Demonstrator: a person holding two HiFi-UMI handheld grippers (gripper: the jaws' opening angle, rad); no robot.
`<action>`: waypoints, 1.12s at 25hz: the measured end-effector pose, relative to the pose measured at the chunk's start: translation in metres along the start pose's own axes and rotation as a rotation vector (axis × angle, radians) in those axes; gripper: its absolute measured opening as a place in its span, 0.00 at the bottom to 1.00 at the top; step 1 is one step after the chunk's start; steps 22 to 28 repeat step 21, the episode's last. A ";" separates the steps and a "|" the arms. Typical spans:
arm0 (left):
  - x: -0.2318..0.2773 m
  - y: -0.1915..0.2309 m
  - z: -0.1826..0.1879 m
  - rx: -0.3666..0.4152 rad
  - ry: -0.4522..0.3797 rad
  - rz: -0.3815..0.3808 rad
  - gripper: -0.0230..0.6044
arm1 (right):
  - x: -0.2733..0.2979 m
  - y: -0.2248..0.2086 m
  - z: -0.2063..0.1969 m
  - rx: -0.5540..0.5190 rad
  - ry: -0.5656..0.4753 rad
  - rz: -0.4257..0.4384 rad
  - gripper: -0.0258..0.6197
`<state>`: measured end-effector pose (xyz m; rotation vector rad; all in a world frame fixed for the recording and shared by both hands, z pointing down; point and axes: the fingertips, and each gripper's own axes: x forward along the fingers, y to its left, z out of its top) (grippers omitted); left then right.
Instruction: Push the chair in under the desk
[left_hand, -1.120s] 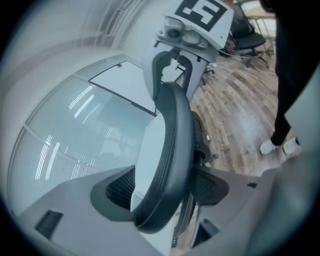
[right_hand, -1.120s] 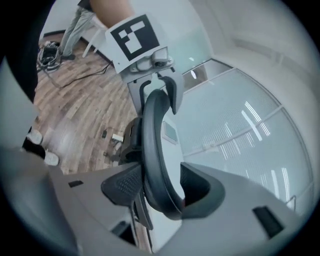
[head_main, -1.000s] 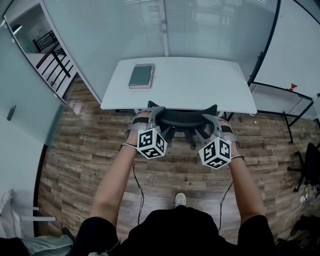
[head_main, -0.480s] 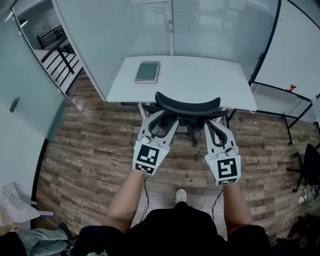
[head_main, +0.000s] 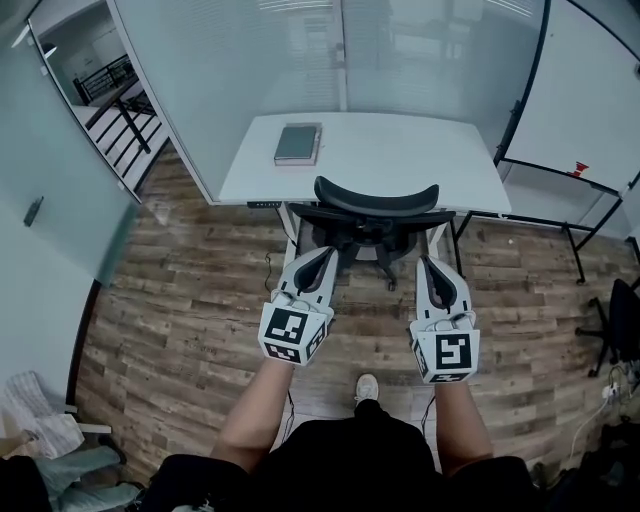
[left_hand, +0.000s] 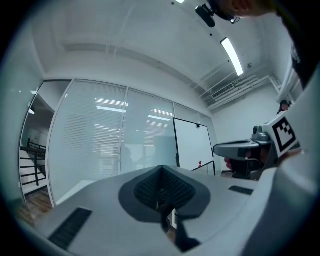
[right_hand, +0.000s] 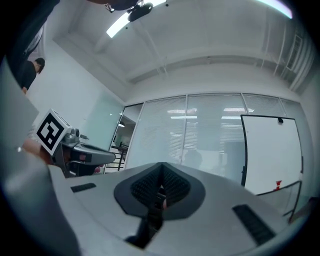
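Head view shows the chair (head_main: 377, 203) centred at the white desk (head_main: 400, 150), its backrest right at the desk's near edge and its seat apparently tucked beneath the top, so the push looks all but finished. The left gripper (head_main: 327, 254) and right gripper (head_main: 429, 263) hover just short of the backrest, touching nothing. In each gripper view the jaws are pressed together with nothing between them. If a last nudge is wanted, closed tips should work as blunt pushers. I would set one on each side of the backrest's top edge and press evenly so the chair rolls straight between the desk legs. A gentle push should avoid jolting the desk and the book (head_main: 298, 143) on it.
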<state>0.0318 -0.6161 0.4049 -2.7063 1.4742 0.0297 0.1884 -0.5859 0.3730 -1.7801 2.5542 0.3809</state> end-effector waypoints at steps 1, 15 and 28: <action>-0.002 -0.001 -0.003 -0.005 0.006 -0.002 0.06 | -0.003 0.002 -0.002 0.009 0.006 0.000 0.04; 0.001 -0.020 -0.004 0.052 0.016 -0.018 0.06 | -0.015 0.002 -0.006 -0.021 0.002 -0.003 0.04; 0.012 -0.032 -0.009 0.086 0.029 -0.047 0.06 | -0.016 -0.008 -0.012 0.004 0.018 0.000 0.04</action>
